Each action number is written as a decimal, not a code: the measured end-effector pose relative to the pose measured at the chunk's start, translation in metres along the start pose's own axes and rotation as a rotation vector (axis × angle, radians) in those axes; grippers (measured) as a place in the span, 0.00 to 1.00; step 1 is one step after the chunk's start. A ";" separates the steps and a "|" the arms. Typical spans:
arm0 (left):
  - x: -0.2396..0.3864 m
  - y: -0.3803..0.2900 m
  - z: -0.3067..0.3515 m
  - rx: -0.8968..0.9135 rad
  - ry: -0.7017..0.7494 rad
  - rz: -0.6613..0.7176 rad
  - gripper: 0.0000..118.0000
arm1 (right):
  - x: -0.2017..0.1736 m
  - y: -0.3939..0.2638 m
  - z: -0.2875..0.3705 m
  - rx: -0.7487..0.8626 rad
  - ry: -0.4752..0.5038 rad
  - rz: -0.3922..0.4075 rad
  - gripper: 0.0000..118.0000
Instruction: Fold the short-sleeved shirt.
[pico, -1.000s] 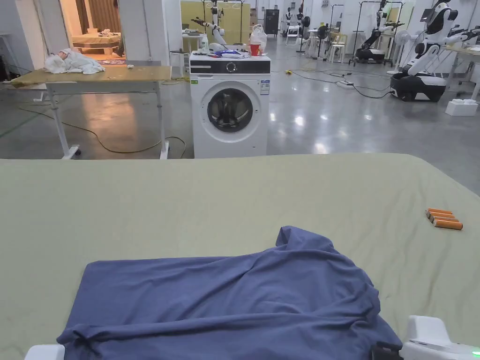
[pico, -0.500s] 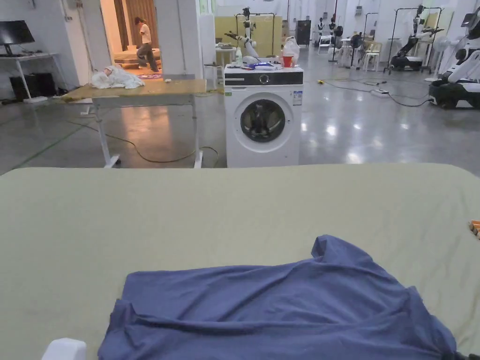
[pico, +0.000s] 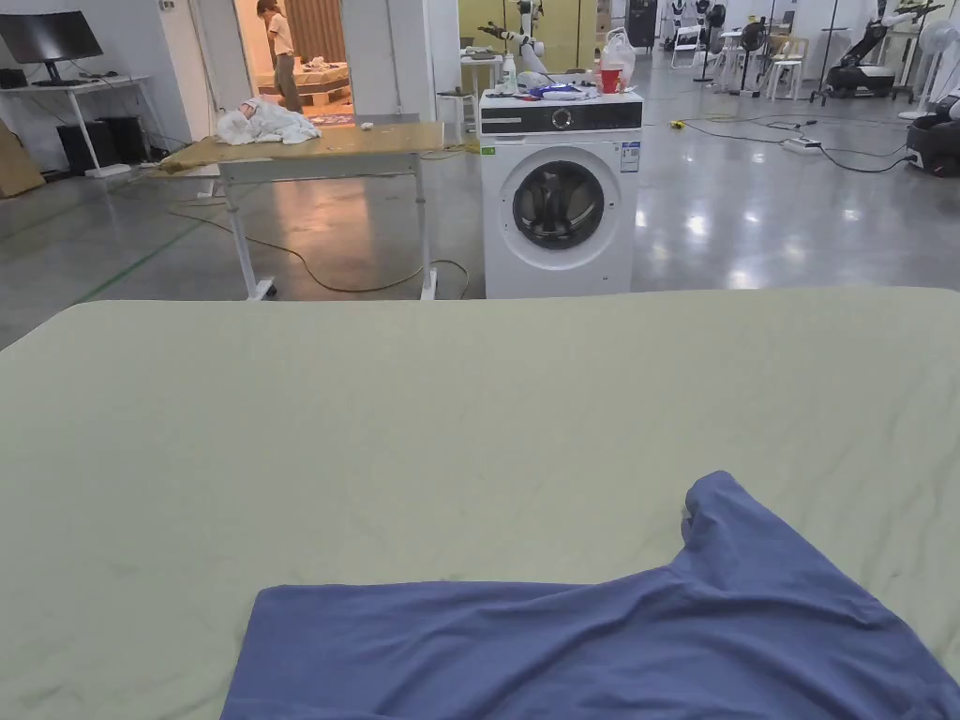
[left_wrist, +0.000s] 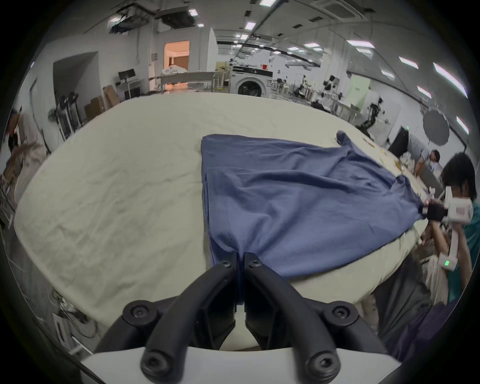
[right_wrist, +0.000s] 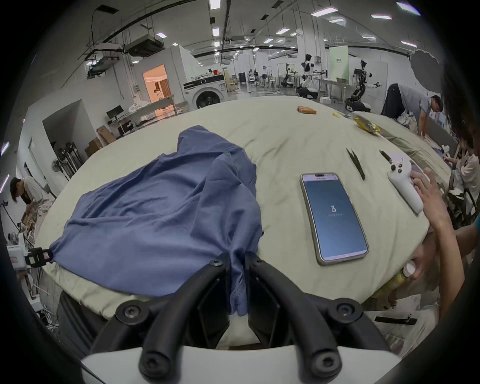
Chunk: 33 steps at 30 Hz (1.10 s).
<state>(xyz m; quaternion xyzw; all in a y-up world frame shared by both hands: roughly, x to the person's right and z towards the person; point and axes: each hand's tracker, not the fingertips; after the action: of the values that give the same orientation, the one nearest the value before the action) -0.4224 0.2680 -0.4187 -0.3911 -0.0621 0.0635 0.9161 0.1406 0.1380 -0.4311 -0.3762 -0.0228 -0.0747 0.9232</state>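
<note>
Head view: a blue short-sleeved cotton shirt (pico: 600, 637) lay spread on a wide table covered in pale green cloth (pico: 375, 422), reaching the near edge of the frame, with one sleeve bunched up at its far right; beyond the table stood a white front-loading washing machine (pico: 560, 187) and a wooden-topped work table (pico: 319, 145). Left gripper view: the black two-jaw left gripper (left_wrist: 240, 256) had its jaws closed together on the shirt's near edge — blue fabric was pinched between them — and the garment stretched away flat across the cloth to the right gripper (left_wrist: 426, 210), which clasped the opposite corner at the table's rim. Right gripper view: the right gripper's jaws were pressed on a gathered fold of the shirt, some fabric hanging down between them; the left gripper held the far corner at the picture's left edge. Just beside the shirt lay a grey smartphone with a lit screen (right_wrist: 333, 218), and farther off a white handheld controller (right_wrist: 404, 185) — a person's hand (right_wrist: 428, 193) rested against it.
</note>
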 end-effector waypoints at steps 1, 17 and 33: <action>-0.002 -0.004 0.003 0.030 0.007 0.017 0.27 | 0.002 -0.001 -0.003 -0.008 -0.026 0.003 0.28; 0.134 -0.065 0.139 0.638 0.162 -0.246 0.65 | -0.058 0.038 0.080 0.473 0.149 0.120 0.53; 0.149 -0.088 0.172 0.743 0.141 -0.281 0.00 | -0.102 0.034 0.106 0.557 0.162 0.326 0.00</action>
<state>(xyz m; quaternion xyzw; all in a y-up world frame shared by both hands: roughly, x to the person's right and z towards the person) -0.2974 0.3540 -0.2278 -0.0242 -0.0248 -0.0712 0.9969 0.0464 0.2480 -0.3891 -0.1009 0.0915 0.0532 0.9892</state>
